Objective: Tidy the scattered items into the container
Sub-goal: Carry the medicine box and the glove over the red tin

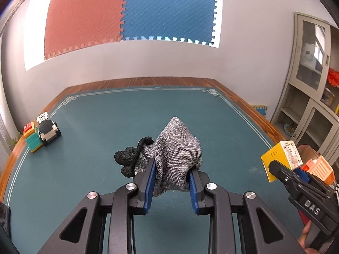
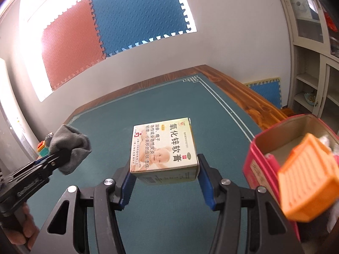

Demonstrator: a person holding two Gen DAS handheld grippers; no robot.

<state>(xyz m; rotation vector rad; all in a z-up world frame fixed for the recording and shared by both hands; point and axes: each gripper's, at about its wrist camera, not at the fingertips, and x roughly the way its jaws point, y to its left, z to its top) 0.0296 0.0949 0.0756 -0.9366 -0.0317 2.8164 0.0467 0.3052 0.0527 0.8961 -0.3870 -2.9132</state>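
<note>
Glove and ointment box held above the green table

The grey glove (image 1: 177,148) is pinched in the left gripper (image 1: 171,177); the ointment box (image 2: 164,148) is clamped in the right gripper (image 2: 164,175). The pink container (image 2: 275,146) sits at three o'clock of the box, toy blocks (image 1: 41,132) at nine o'clock.

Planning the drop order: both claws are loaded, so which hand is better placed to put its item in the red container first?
Probably the right. Its claw holds the ointment box with the red container open just beside it; the left claw with the grey glove sits farther off.
</note>
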